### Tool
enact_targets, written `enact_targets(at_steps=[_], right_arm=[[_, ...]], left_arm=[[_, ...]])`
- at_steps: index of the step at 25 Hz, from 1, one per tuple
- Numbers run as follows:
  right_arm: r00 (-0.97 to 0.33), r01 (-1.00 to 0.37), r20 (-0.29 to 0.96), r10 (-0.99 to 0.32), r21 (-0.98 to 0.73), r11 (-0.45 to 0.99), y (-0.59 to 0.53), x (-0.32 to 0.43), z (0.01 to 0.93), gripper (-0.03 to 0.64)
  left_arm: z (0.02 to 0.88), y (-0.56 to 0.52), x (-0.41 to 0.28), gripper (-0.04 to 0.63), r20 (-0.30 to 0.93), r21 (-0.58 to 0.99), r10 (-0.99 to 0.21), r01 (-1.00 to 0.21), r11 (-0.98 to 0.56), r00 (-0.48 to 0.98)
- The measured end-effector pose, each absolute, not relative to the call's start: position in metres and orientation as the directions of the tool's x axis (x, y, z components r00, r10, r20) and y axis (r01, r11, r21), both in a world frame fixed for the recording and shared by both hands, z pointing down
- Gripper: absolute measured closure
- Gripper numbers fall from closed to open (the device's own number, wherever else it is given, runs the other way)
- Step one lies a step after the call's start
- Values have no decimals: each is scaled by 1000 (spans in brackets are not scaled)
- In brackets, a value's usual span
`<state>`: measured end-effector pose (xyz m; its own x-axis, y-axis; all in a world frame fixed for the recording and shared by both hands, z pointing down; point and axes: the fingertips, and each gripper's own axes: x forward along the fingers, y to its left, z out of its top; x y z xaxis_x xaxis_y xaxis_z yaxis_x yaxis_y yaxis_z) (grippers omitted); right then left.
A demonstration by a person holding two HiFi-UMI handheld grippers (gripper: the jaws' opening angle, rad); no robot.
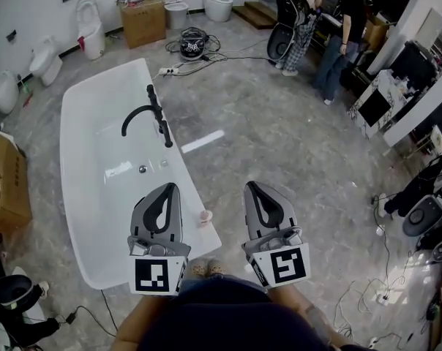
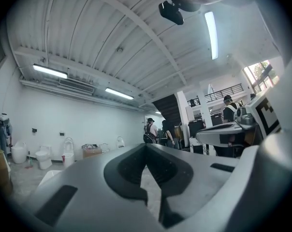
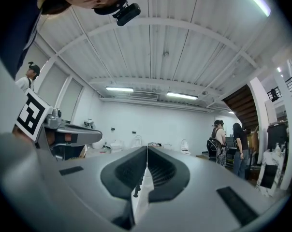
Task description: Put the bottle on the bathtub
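A white bathtub (image 1: 82, 196) with a black faucet (image 1: 149, 113) fills the left of the head view. A small pinkish bottle (image 1: 205, 216) stands on the tub's near right rim, between my two grippers and touching neither. My left gripper (image 1: 170, 187) hangs over the tub's near end, jaws shut and empty. My right gripper (image 1: 251, 187) is over the floor just right of the bottle, also shut and empty. The left gripper view shows its shut jaws (image 2: 146, 146) aimed across the room. The right gripper view shows the same (image 3: 147, 148). Neither gripper view shows the bottle.
Toilets (image 1: 89, 29) and a cardboard box (image 1: 142, 19) line the far wall. Cables and a power strip (image 1: 170, 70) lie on the floor beyond the tub. Another box (image 1: 5, 181) sits at the left. People (image 1: 343, 42) stand at the back right near equipment.
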<state>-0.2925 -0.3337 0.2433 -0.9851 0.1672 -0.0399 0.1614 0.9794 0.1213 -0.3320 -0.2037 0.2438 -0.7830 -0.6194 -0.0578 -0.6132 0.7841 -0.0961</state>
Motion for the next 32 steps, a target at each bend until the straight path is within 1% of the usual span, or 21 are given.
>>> enact_targets(at_steps=[3,9,17,26,29,32], right_arm=[[-982,166,-62,177,142,976,-337,-292,243,591],[-980,172,-74,183,135,976,-341,-285,243,592],[-984,169,-32,173,98,981,-349,-281,255,592],[-977,196,-66,203,95,976,-351,-278,253,592],[-982,182,-38,187,97,978,-354,-277,254,592],[-979,194,-49,199,92,977,-354,-275,254,592]], left_arm=[[240,-210,-331,574,-69,-84,-615,-609,788,-786],[243,-215,-323,573,-52,-91,-618,-612,785,-785],[249,-216,-317,573,-46,-105,-614,-607,788,-788],[248,-223,-313,574,-60,-100,-611,-604,790,-789],[251,-223,-313,574,-49,-124,-613,-604,787,-789],[252,-226,-310,573,-43,-129,-614,-605,786,-788]])
